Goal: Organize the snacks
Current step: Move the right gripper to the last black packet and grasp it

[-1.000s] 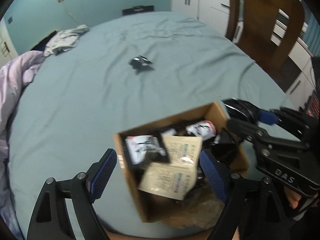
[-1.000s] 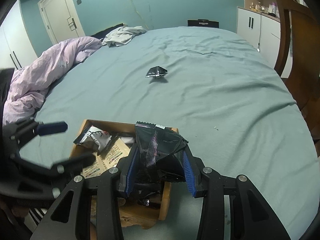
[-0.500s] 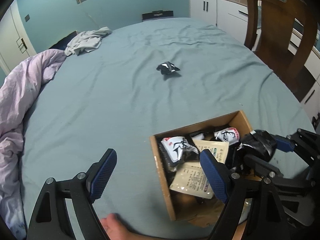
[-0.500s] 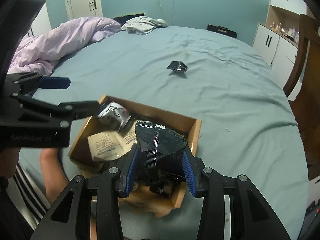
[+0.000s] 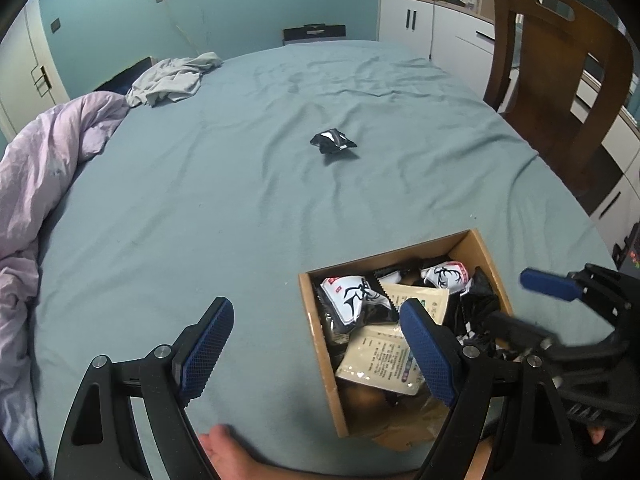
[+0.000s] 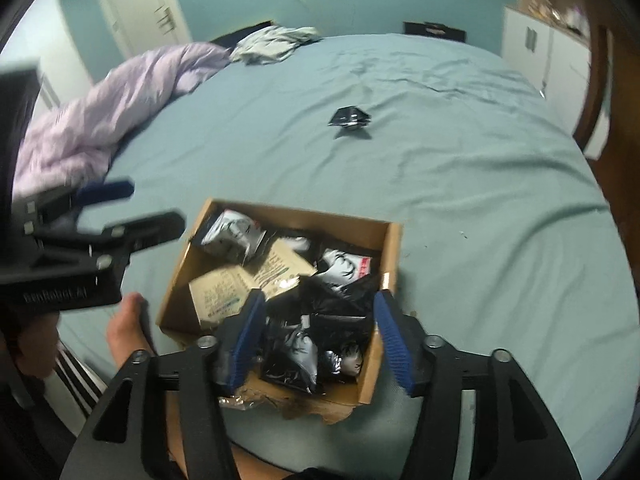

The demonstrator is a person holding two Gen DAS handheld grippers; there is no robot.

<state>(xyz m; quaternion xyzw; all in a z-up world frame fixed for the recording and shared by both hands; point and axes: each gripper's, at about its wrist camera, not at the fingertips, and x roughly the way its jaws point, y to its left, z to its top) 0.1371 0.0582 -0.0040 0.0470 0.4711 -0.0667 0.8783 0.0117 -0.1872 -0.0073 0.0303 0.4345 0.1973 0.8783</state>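
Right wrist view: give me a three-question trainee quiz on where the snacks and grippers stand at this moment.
1. True or false: the right gripper is open.
2. How many snack packets lie loose on the bed, outside the box?
3. The left gripper holds: A) a packet B) the box C) nothing.

Key: 1 true; 2 one, the black packet; 3 C.
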